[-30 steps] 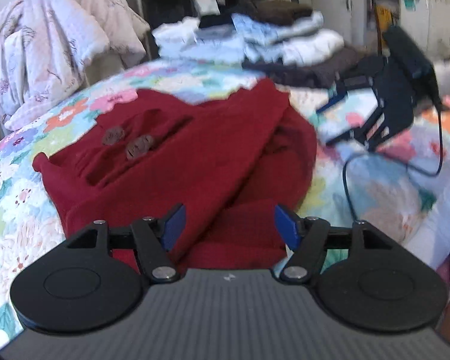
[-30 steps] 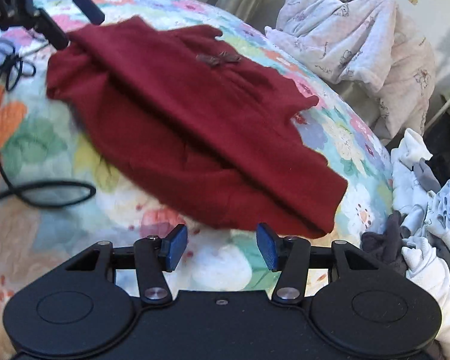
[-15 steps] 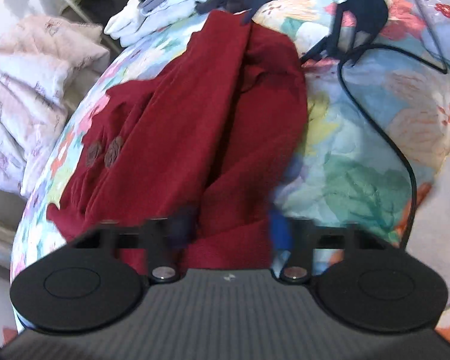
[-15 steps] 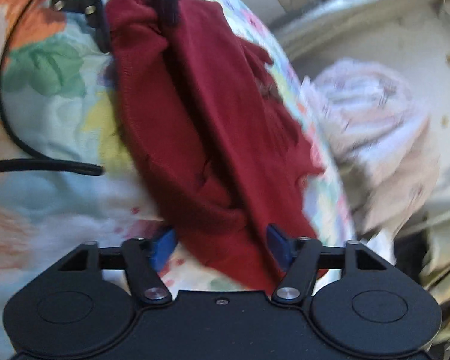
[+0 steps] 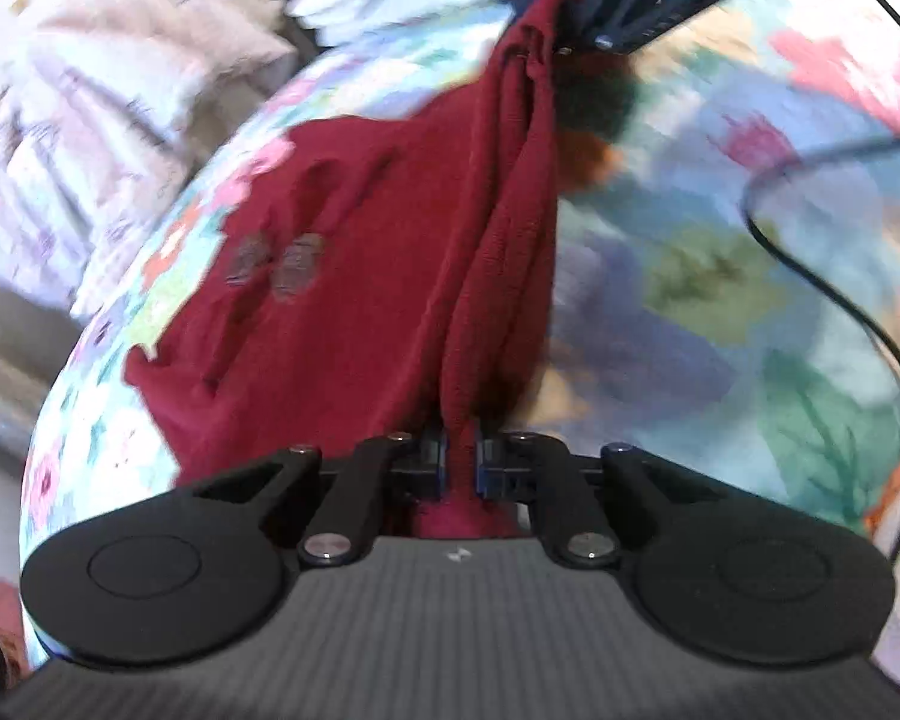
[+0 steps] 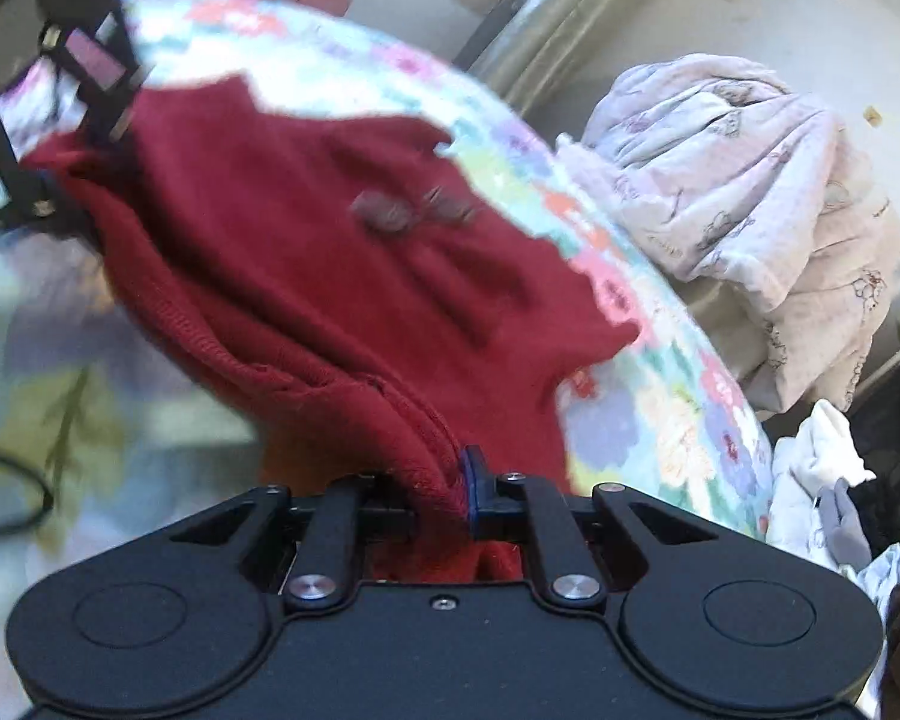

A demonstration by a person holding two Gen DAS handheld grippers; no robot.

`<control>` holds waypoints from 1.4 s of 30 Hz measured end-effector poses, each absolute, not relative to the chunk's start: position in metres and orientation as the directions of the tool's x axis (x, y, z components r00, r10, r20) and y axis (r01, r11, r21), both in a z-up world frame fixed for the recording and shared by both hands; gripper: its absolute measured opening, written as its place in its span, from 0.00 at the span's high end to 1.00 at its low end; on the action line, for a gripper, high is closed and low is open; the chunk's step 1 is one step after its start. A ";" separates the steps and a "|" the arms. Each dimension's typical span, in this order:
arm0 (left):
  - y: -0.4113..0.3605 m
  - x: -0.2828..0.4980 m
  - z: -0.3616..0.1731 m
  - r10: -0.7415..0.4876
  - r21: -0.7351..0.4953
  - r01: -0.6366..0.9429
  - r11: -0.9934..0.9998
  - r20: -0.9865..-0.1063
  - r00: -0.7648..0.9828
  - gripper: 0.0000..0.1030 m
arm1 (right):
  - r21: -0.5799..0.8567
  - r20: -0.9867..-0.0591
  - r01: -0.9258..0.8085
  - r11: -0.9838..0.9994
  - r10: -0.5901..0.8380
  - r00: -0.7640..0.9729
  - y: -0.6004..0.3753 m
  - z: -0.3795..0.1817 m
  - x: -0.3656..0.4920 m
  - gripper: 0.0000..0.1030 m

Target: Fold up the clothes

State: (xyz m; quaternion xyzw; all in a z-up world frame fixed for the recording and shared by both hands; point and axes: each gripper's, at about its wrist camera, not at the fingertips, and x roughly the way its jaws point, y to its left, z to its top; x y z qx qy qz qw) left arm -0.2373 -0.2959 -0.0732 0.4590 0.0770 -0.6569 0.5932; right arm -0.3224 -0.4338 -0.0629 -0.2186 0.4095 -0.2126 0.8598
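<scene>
My left tool point(image 5: 461, 461) pinches one end of the red sweater point(image 5: 354, 276); my right tool point(image 6: 444, 495) pinches the other. The sweater's edge runs taut between them, its body trailing onto the bed point(image 5: 720, 300) toward the far edge. Motion blur hides which corners I hold.

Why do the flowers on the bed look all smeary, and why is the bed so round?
Left wrist view: the flowered bedspread and red top are smeared by motion blur, while the left claw looks sharp. Right wrist view: the bedspread is blurry too, the pink blanket clearer. Both views: the fisheye lens bends the bed into a dome.
</scene>
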 end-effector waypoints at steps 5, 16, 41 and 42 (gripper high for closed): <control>-0.319 -0.191 -0.038 -0.744 0.365 0.908 -0.206 -0.661 0.097 0.93 | -0.563 -0.598 0.132 0.816 -0.513 0.615 -0.460 -0.022 -0.297 0.86; -0.462 -0.061 -0.011 -0.704 0.332 0.930 -0.156 -0.698 0.131 0.93 | -0.488 -0.691 0.060 0.871 -0.428 0.583 -0.582 -0.005 -0.190 0.88; -0.477 0.052 -0.016 -0.739 -0.008 0.951 0.309 -0.632 0.235 0.40 | -0.122 -0.710 0.504 0.855 -0.430 0.558 -0.696 -0.004 -0.165 0.48; -0.465 0.047 -0.011 -0.757 -0.034 0.948 0.315 -0.612 0.230 0.38 | -0.112 -0.682 0.488 0.866 -0.424 0.596 -0.679 0.001 -0.174 0.47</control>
